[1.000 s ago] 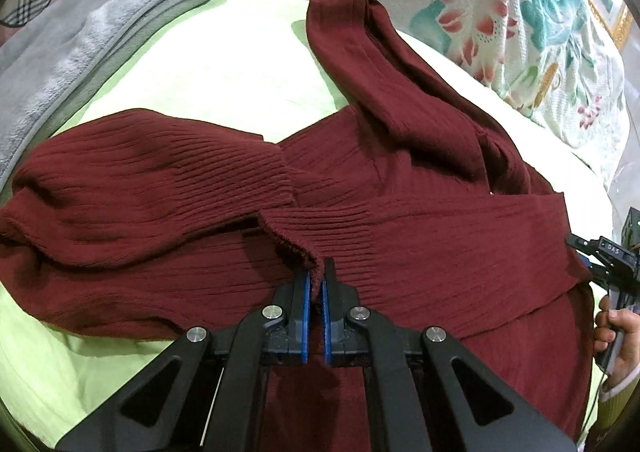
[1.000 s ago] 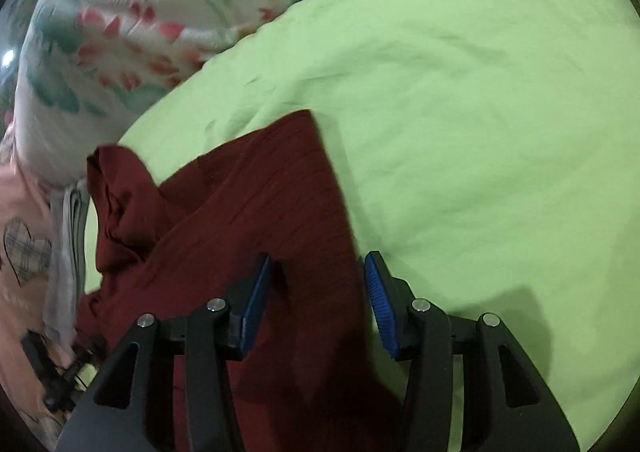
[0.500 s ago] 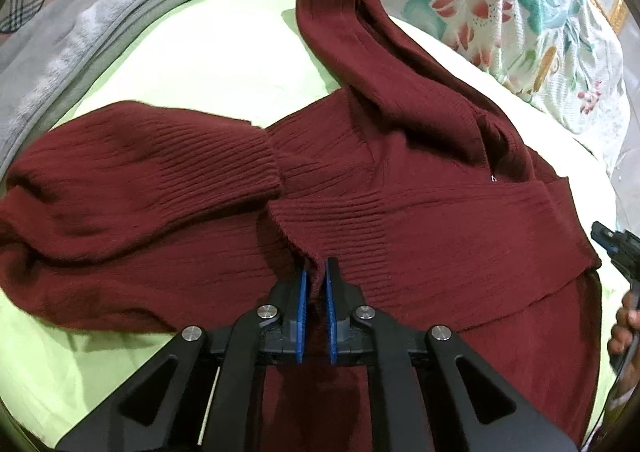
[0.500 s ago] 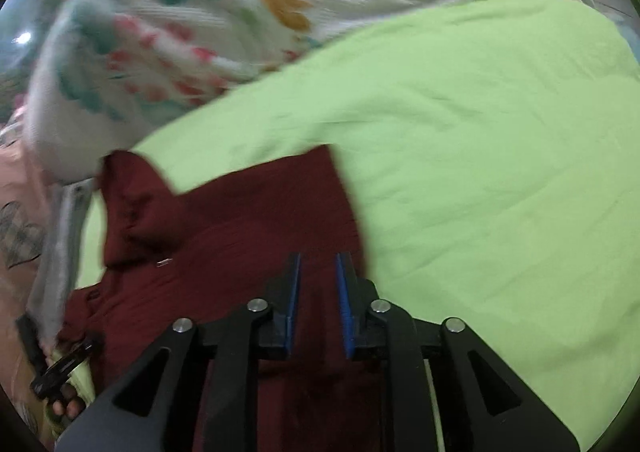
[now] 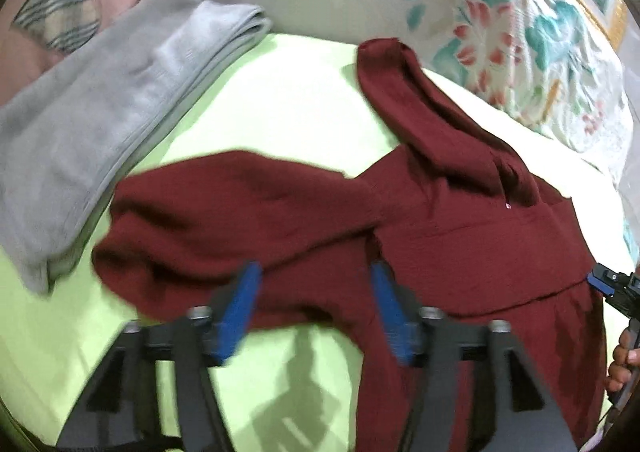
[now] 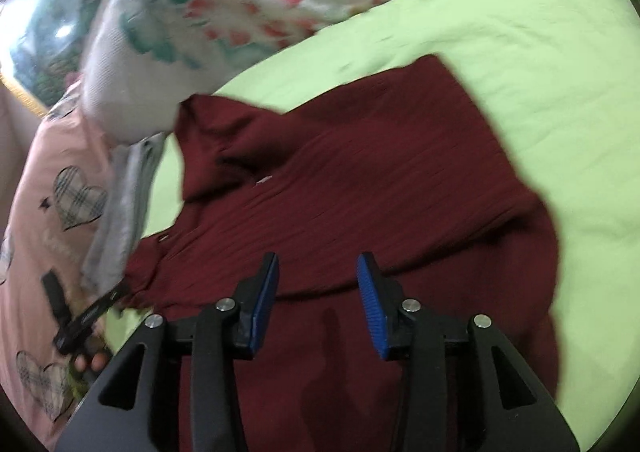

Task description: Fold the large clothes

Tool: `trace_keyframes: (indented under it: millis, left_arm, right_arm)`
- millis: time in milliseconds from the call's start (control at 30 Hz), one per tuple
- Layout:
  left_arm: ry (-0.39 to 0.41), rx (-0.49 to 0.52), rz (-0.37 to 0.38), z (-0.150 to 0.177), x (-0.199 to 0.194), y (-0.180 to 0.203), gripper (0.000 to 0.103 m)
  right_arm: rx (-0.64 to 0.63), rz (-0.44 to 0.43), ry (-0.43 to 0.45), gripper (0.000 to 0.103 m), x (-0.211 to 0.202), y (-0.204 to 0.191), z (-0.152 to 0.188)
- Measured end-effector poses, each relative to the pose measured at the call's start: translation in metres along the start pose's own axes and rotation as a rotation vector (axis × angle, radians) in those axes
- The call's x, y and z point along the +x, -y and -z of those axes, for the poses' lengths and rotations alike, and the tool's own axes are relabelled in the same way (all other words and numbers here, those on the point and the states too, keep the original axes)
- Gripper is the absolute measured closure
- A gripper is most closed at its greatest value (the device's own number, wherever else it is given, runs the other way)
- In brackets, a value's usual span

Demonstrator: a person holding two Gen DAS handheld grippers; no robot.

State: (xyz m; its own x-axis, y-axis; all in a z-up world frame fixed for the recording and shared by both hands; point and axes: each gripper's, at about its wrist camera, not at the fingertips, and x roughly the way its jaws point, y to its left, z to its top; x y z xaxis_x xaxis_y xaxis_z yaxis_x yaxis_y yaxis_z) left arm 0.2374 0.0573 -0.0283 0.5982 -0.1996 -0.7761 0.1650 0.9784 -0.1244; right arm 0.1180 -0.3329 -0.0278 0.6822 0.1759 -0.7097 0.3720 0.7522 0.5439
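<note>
A dark red ribbed knit sweater [image 5: 460, 236] lies on the light green sheet [image 5: 280, 103]. One sleeve is folded across to the left and its lower part is folded up over the body. My left gripper [image 5: 314, 276] is open and empty, just above the sweater's near edge. My right gripper [image 6: 318, 266] is open and empty over the sweater's folded band [image 6: 360, 191]. The right gripper also shows at the right edge of the left wrist view [image 5: 612, 284]. The left gripper shows at the left of the right wrist view [image 6: 84, 316].
A folded grey towel [image 5: 92, 123] lies left of the sweater. A floral quilt [image 5: 500, 19] bunches along the far side, also in the right wrist view [image 6: 224, 11]. A pink bedding with plaid hearts [image 6: 60, 203] lies beyond the towel.
Both grippers were shut on the sweater half a second ago; both have let go and opened. The left gripper has pulled back and to the left; the folded fabric lies flat.
</note>
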Motion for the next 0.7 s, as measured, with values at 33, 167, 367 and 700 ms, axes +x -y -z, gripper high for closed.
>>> trace_keyframes:
  millis: [33, 167, 367, 700]
  left_arm:
    - [-0.004, 0.026, -0.003, -0.002, 0.005, 0.006, 0.029]
    - [-0.051, 0.163, -0.07, -0.006, 0.039, 0.027, 0.029]
    - [-0.084, 0.119, -0.151, -0.013, 0.08, 0.012, 0.055]
    - [0.061, -0.115, 0.004, -0.03, 0.015, -0.017, 0.1]
  right_arm:
    - [0.004, -0.016, -0.013, 0.059, 0.003, -0.006, 0.005]
    - [0.022, -0.052, -0.051, 0.059, 0.014, -0.021, 0.019]
    - [0.023, -0.057, -0.07, 0.059, 0.02, -0.03, 0.025]
    - [0.047, -0.078, -0.033, 0.059, 0.012, -0.028, 0.023]
